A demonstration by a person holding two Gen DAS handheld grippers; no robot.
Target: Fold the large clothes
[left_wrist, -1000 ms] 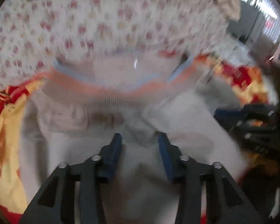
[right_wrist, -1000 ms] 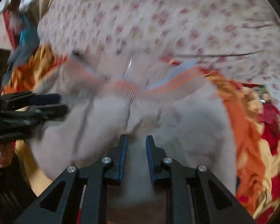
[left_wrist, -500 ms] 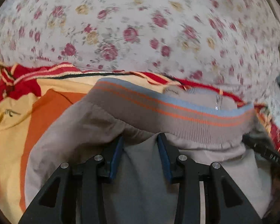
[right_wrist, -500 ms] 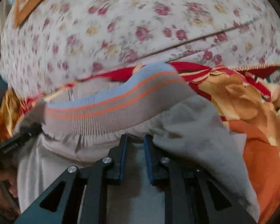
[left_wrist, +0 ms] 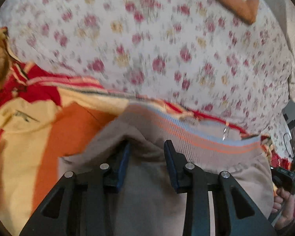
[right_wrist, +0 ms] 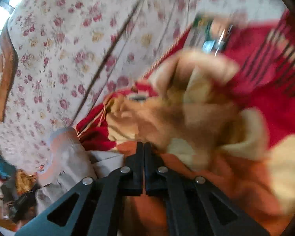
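A grey jacket (left_wrist: 151,179) with an orange and blue striped ribbed hem (left_wrist: 188,131) lies on the bed. My left gripper (left_wrist: 146,147) is open, its blue-padded fingers (left_wrist: 170,157) astride the grey cloth just below the hem. In the right wrist view the jacket (right_wrist: 68,157) shows at lower left. My right gripper (right_wrist: 144,145) is shut and empty, over the orange part of a blanket (right_wrist: 186,177), to the right of the jacket.
A red, yellow and orange blanket (left_wrist: 39,122) lies under the jacket on a floral bedsheet (left_wrist: 147,49). An orange-edged pillow (left_wrist: 236,2) is at the far side. The other hand and gripper (left_wrist: 285,179) show at the right edge.
My right gripper has let go of the jacket, shut, and swung right over the blanket. My left gripper has opened wider on the grey cloth and shifted a little.
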